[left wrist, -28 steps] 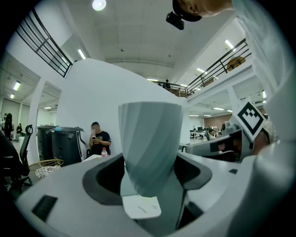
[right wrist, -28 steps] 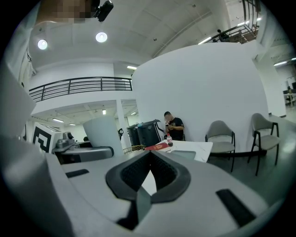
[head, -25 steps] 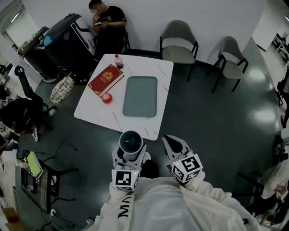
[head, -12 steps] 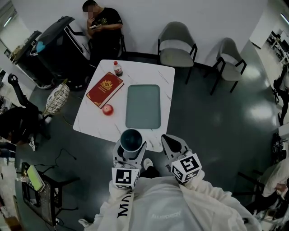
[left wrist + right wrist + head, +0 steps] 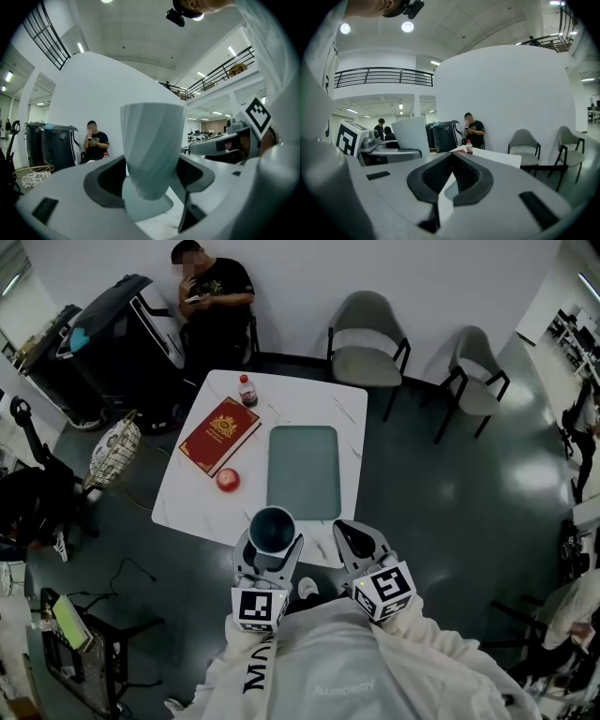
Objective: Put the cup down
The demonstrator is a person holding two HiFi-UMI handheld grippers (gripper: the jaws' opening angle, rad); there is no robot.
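I've stepped closer: the table point(image 5: 309, 404) sits lower in frame, its near edge under the cup point(image 5: 272, 527) at lower centre. My left gripper point(image 5: 270, 554) clamps it upright, ready for set-down. My right gripper point(image 5: 361, 545) has its jaws together, empty.

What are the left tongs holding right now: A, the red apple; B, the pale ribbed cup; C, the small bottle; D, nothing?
B: the left gripper view shows the pale ribbed cup upright, gripped between the left tongs.
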